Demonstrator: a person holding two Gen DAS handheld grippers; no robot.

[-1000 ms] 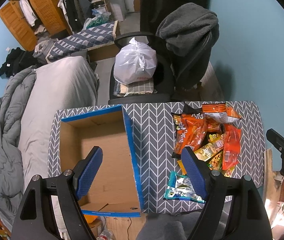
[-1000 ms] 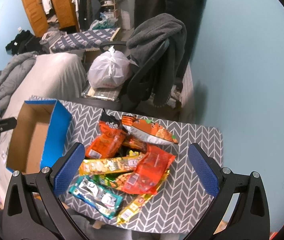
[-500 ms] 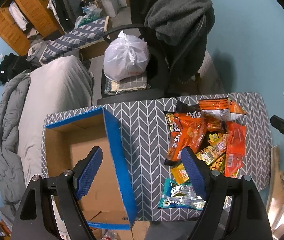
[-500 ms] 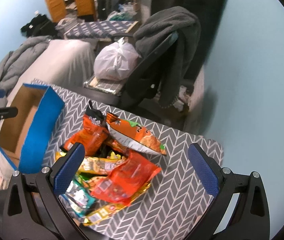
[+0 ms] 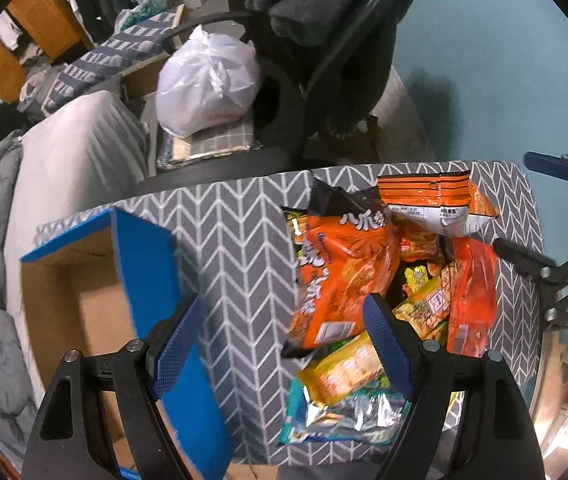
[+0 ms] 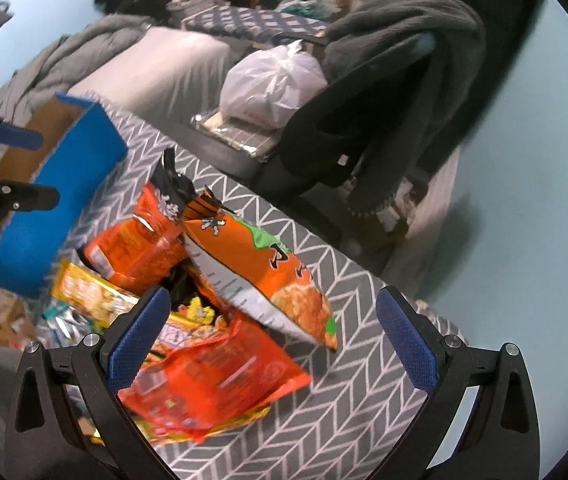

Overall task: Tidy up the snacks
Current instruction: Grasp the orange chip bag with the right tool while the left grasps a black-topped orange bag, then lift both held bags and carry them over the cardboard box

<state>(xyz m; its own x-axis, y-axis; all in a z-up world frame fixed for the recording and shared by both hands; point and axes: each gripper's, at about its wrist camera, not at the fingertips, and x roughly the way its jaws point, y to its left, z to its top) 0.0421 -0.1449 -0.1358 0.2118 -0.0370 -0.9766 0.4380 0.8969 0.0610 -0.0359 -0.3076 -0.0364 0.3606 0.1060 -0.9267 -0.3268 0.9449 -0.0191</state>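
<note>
"Where are the snacks?"

"They lie in a heap of snack bags [image 5: 388, 280] on the right side of the table [image 5: 236, 240]. On top, by the far edge, is the orange and white bag [image 6: 260, 276]. A big orange bag [image 5: 336, 276] leans beside it. A red bag [image 6: 208, 376] and a silver and teal bag [image 5: 340, 416] lie near the front edge."

"Will they be hard to pick up?"

"I think they are light, puffy and slippery. What is inside may break if I squeeze hard. I would pinch a flat sealed end, not the fat middle."

"What are your tools doing?"

"My left tool [image 5: 280, 344] is spread wide and holds nothing. It hangs over the table between the heap and the box [image 5: 96, 304]. My right tool [image 6: 272, 340] is wide too, empty, over the heap."

"Where do the bags go?"

"I guess into the box with blue walls, at the left end of the table. It looks empty."
</note>
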